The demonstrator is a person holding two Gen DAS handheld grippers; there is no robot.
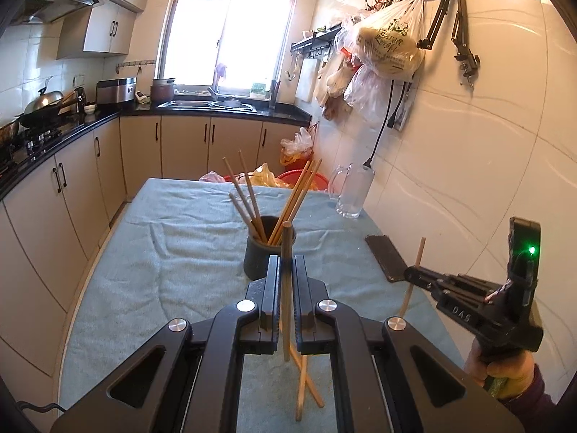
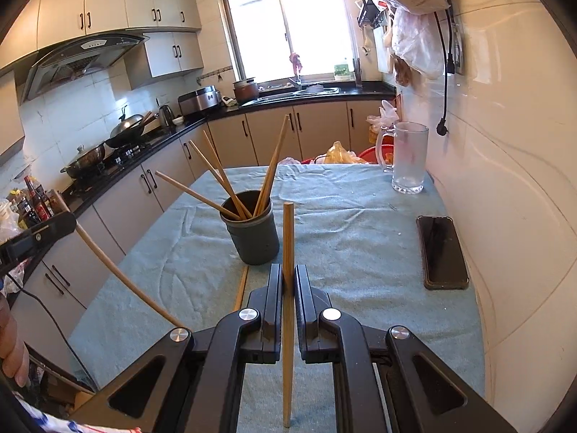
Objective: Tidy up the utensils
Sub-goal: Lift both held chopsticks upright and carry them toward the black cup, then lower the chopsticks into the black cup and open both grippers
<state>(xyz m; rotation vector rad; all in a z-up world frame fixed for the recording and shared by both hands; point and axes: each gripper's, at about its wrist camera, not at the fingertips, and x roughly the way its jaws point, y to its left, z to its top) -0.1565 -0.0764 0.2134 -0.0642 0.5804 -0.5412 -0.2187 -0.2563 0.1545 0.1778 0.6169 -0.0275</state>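
A dark cup [image 1: 268, 252] with several wooden chopsticks [image 1: 294, 198] in it stands on the table's blue-green cloth [image 1: 173, 259]; it also shows in the right wrist view [image 2: 252, 232]. My left gripper [image 1: 286, 263] is shut on one upright chopstick [image 1: 286, 288], just short of the cup. My right gripper [image 2: 287, 274] is shut on another upright chopstick [image 2: 287, 252], near the cup's right front. The right gripper shows in the left view [image 1: 411, 272], the left one in the right view [image 2: 70, 222]. Loose chopsticks [image 1: 304, 379] lie on the cloth under the left gripper.
A black phone [image 2: 441, 250] lies on the right of the cloth, near the tiled wall. A glass mug [image 2: 409, 158] stands at the far right corner. Bags hang on the wall [image 1: 389, 47]. Kitchen counter with stove and pans runs along the left [image 2: 119, 137].
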